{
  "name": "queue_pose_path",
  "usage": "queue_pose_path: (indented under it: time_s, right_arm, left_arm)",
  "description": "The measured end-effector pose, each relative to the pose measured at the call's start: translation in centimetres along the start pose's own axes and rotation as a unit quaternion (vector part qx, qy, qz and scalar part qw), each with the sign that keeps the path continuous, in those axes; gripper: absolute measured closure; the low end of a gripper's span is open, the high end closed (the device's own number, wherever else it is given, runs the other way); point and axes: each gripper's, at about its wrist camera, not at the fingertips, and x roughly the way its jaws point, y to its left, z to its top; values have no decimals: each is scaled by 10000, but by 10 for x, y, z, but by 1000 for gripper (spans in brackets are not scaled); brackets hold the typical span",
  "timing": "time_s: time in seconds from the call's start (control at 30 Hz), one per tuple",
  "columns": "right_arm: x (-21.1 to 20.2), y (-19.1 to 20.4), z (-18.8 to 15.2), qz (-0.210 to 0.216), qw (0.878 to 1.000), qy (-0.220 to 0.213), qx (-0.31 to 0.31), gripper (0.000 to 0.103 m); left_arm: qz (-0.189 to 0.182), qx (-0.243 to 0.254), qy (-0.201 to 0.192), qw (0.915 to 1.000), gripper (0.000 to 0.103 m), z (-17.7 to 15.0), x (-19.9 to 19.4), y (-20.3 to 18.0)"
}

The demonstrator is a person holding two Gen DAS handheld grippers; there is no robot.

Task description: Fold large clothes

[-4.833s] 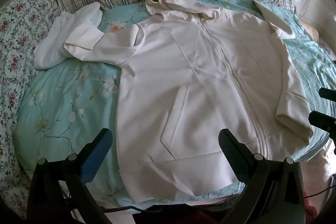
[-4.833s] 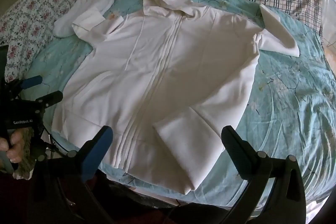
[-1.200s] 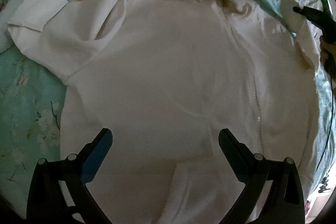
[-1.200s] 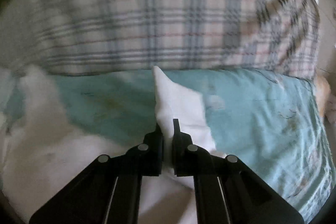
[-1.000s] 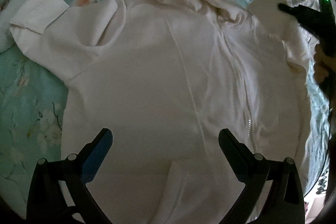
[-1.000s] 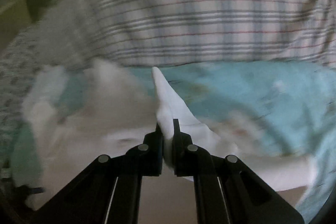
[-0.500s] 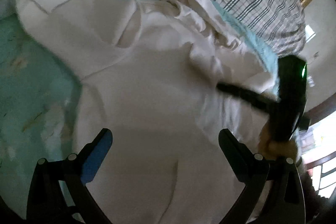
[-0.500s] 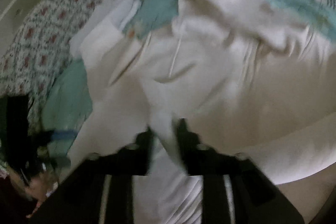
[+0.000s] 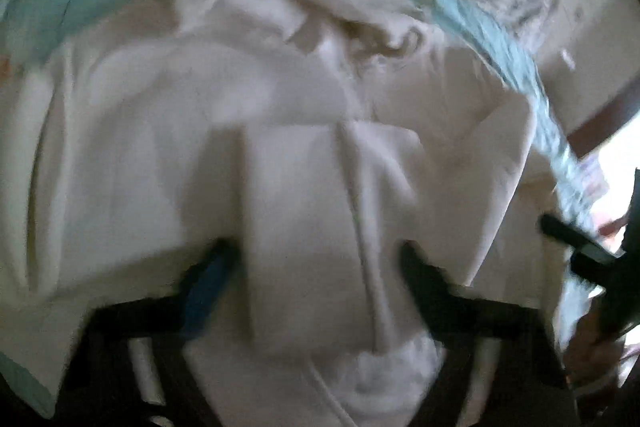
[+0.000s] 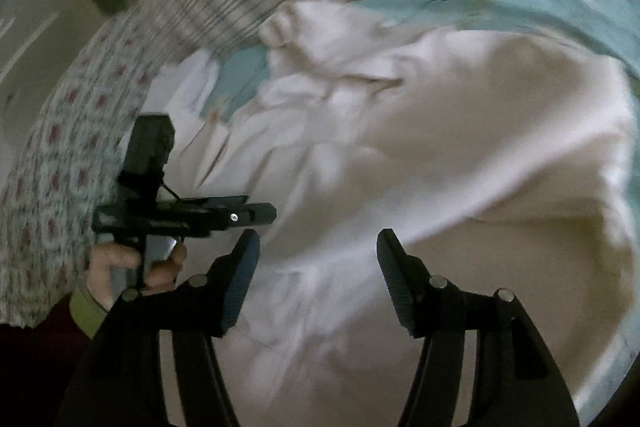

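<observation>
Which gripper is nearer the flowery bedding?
Left. Left gripper, jaws closing, empty, is beside the flowery bedding; right gripper, jaws opening, empty, is over the white hoodie.

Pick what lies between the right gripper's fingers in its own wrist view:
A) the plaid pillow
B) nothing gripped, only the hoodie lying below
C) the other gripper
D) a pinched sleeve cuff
B: the right gripper has its jaws apart and opening, with only the cream hoodie spread on the bed beneath the gap.

No legible text — all blurred
</observation>
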Motion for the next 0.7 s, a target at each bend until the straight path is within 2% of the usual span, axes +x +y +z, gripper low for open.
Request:
queue_pose_path:
  time_s: [0.03, 0.1, 0.13, 0.17, 0.23, 0.27, 0.3, 0.37, 0.43, 0.57, 0.6, 0.63, 0.7]
  right_arm:
    - [-10, -5, -2, -94, 9999, -100, 90, 41]
    - [-31, -16, -7, -351, 9984, -345, 265, 41]
    - [-41, -21, -8, -468, 9973, -452, 327, 41]
    - [-51, -26, -10, -633, 9955, -574, 398, 41]
    - [-73, -35, -11, -1149, 9891, -789, 475, 41]
    - [-79, -38, -11, -1412, 9855, -831, 437, 36]
    - [-85, -41, -10, -1862, 9785, -820, 325, 24]
    - [-83, -46, -6, -2489, 9661, -687, 60, 21]
    - [-72, -49, 0, -2706, 9614, -465, -179, 21]
    - [-24, -48, 7, -2916, 9529, 296, -780, 21]
    - [-8, -47, 6, -3031, 9460, 517, -1031, 21]
    - [0, -46, 4, -3216, 9380, 531, -1182, 21]
    - [8, -54, -1, -3797, 9109, 595, -1500, 23]
  left_arm:
    - [33, 135, -48, 9999, 87, 0, -2, -5]
    - [-109, 70, -203, 9997, 97, 0, -9, -5]
    - [55, 24, -455, 9989, 101, -2, -20, -2]
    - [185, -52, -676, 9975, 101, -5, -33, 4]
    - [210, -517, -1007, 9934, 101, -11, -59, 30]
    - [261, -733, -1050, 9914, 101, -13, -65, 42]
    - [309, -893, -1036, 9901, 101, -15, -68, 55]
    - [446, -1075, -957, 9886, 101, -19, -69, 71]
    - [401, -1194, -915, 9878, 101, -22, -68, 79]
    - [353, -1391, -915, 9854, 101, -24, -64, 85]
    - [335, -1437, -903, 9849, 101, -23, -63, 86]
    - [337, -1436, -914, 9848, 101, -24, -64, 80]
    - [404, -1374, -891, 9857, 101, -24, -65, 78]
